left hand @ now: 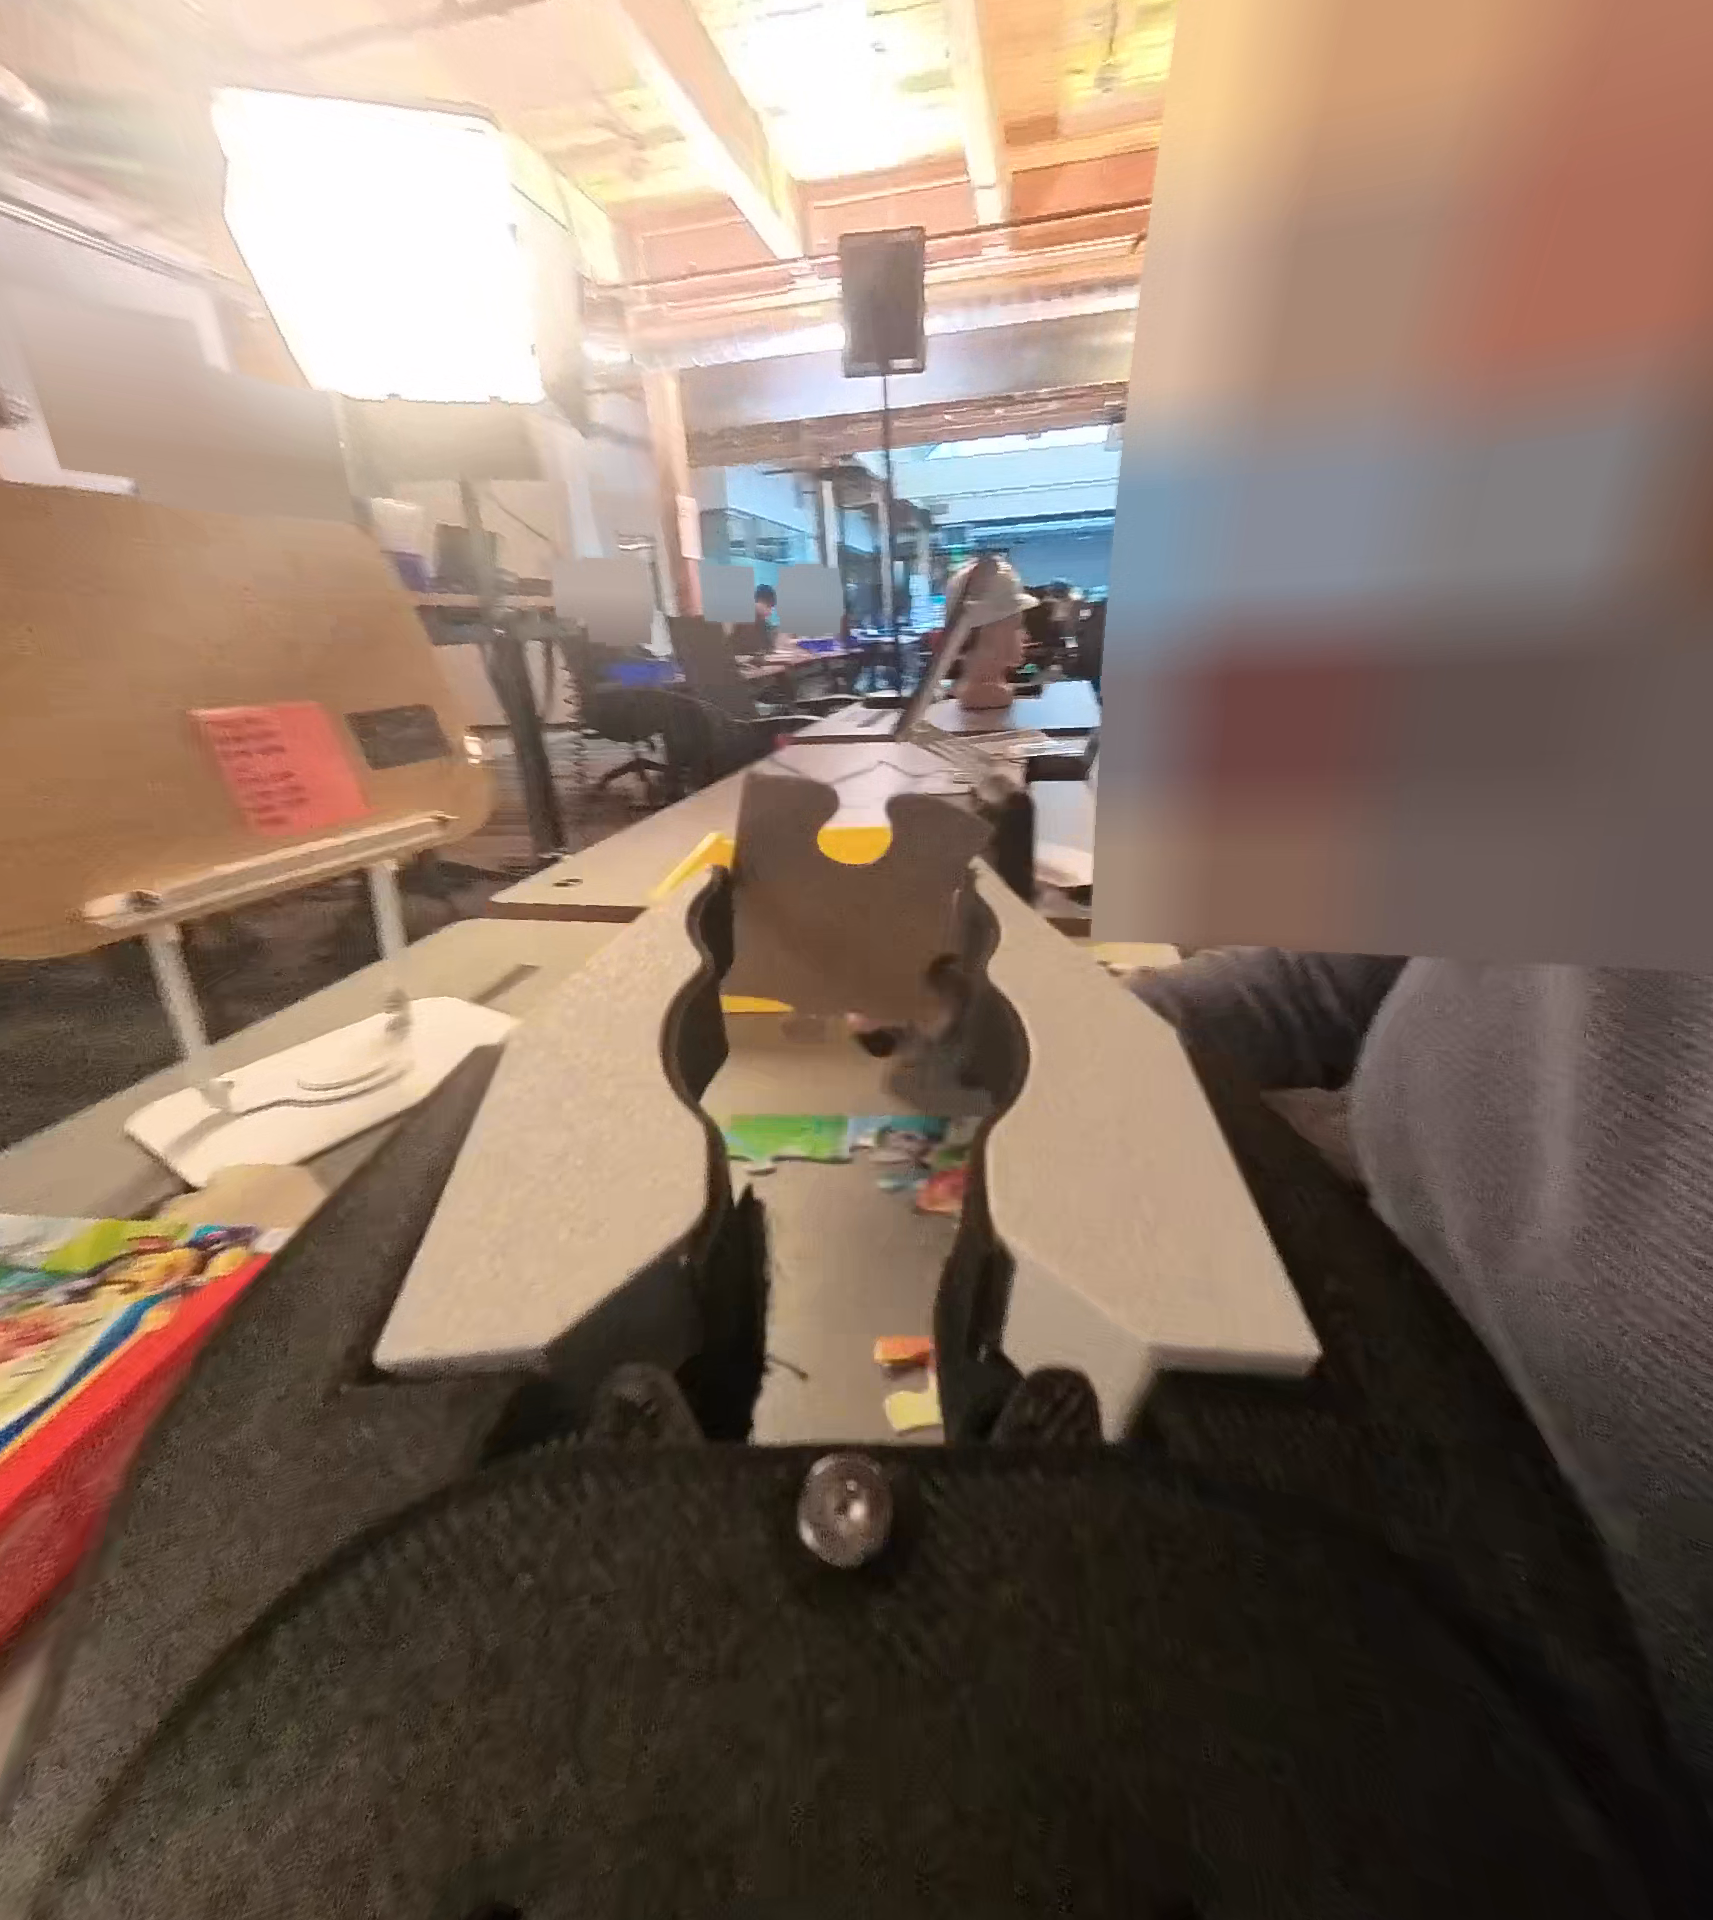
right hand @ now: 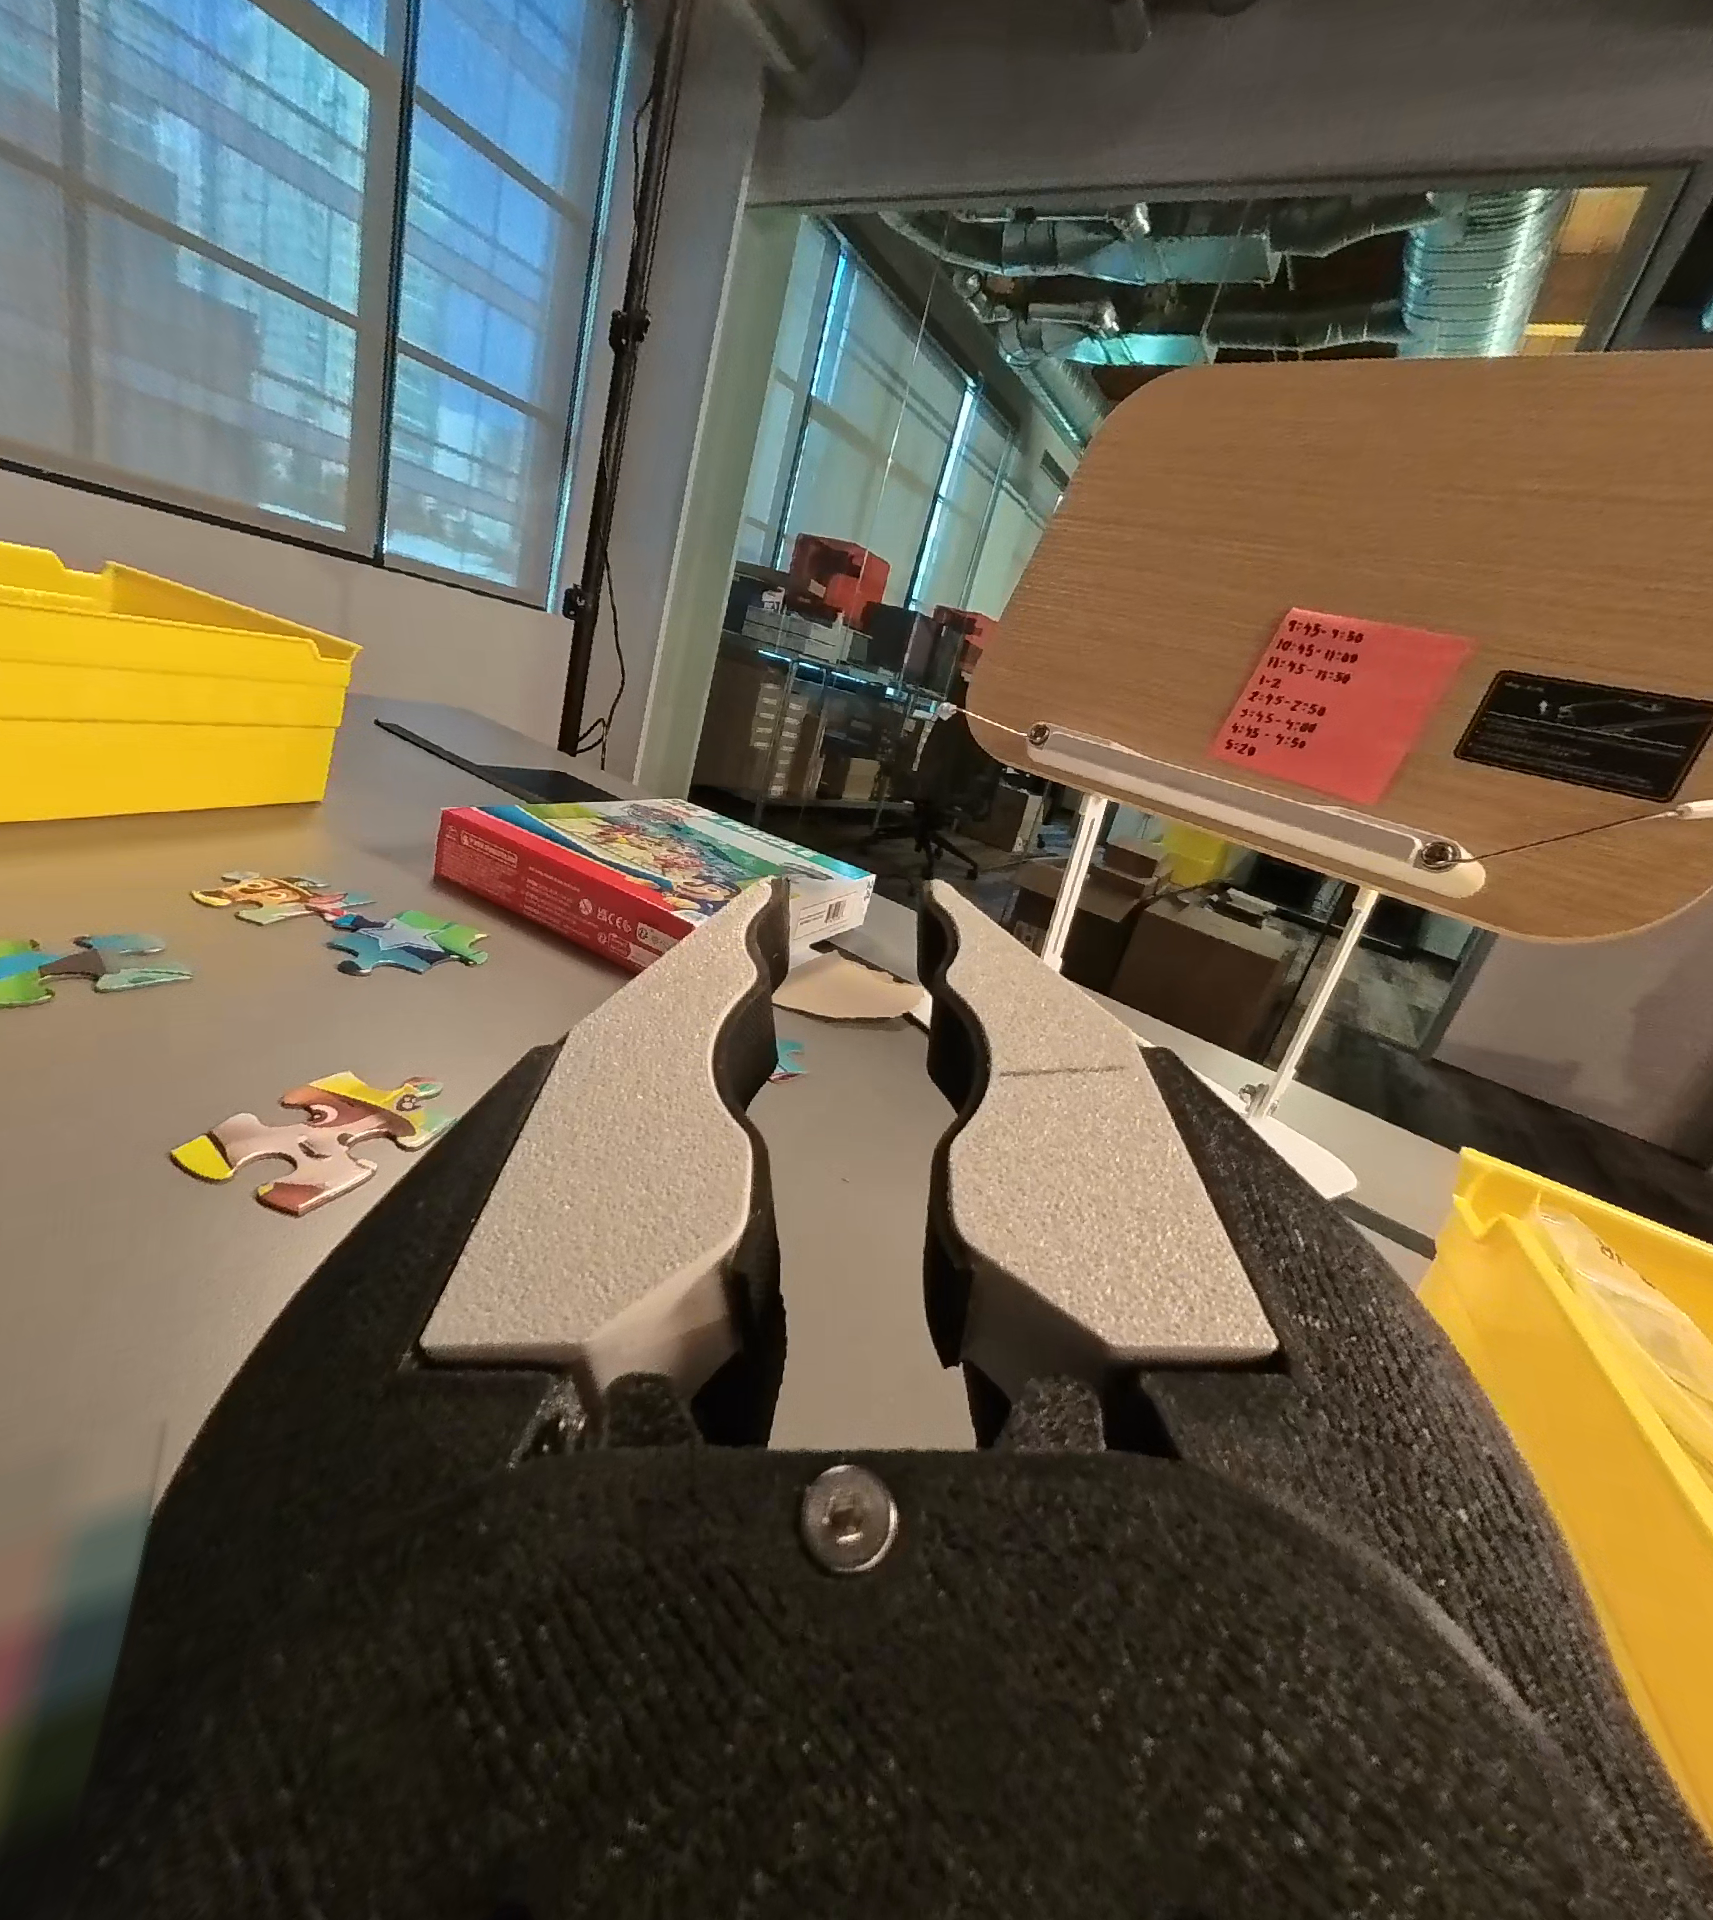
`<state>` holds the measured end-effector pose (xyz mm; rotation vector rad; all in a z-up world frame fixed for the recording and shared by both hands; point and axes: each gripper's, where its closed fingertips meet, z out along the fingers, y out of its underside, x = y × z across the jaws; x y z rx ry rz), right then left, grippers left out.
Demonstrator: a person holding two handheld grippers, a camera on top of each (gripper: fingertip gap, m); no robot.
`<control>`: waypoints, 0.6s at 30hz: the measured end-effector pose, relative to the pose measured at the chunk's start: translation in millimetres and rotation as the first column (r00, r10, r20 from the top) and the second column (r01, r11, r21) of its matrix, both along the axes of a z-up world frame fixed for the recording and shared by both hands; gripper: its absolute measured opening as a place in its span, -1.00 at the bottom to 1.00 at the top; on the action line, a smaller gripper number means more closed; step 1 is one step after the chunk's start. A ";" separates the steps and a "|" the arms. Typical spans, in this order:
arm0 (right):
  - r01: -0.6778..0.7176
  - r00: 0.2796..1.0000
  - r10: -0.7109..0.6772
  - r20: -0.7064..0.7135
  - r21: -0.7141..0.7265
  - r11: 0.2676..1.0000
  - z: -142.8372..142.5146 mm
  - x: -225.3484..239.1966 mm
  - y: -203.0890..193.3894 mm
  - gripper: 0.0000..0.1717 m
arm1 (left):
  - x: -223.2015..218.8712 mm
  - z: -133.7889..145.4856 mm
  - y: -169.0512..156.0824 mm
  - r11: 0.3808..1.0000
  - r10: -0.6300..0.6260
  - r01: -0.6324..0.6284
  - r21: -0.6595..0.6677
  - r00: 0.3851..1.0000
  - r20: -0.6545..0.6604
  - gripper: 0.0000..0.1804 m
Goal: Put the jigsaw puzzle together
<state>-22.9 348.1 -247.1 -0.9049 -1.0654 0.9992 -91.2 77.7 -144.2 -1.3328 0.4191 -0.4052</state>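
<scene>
Spanning everything, a grey table (right hand: 104,1195); lying flat beyond, a red puzzle box (right hand: 623,873), scattered picture-up pieces (right hand: 312,1143) nearby. Resting low over the table, the right gripper (right hand: 847,935), jaws apart on nothing. Clamping a grey-backed puzzle piece (left hand: 831,914) upright by its side edges, lifted off the table: the left gripper (left hand: 847,935).

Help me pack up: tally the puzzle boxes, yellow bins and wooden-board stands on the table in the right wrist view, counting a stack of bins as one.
puzzle box: 1
yellow bins: 2, the left yellow bin stack and the right yellow bin
wooden-board stand: 1
Total: 4
</scene>
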 end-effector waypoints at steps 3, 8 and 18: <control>-0.004 1.000 0.004 0.004 0.000 1.000 -0.7 -0.6 -0.6 -0.74 | -13.5 -9.6 16.4 0.978 0.208 -0.209 0.002 0.975 -0.077 -0.53; -0.132 0.990 0.129 0.062 0.040 0.990 3.8 -6.3 -32.3 -0.66 | -21.7 -34.6 40.5 0.843 0.533 -0.534 0.067 0.811 -0.240 -0.53; -0.255 0.964 0.161 0.212 0.563 0.786 33.8 -46.9 -206.7 -0.57 | 22.7 -44.8 76.8 0.846 0.532 -0.532 0.030 0.842 -0.093 -0.53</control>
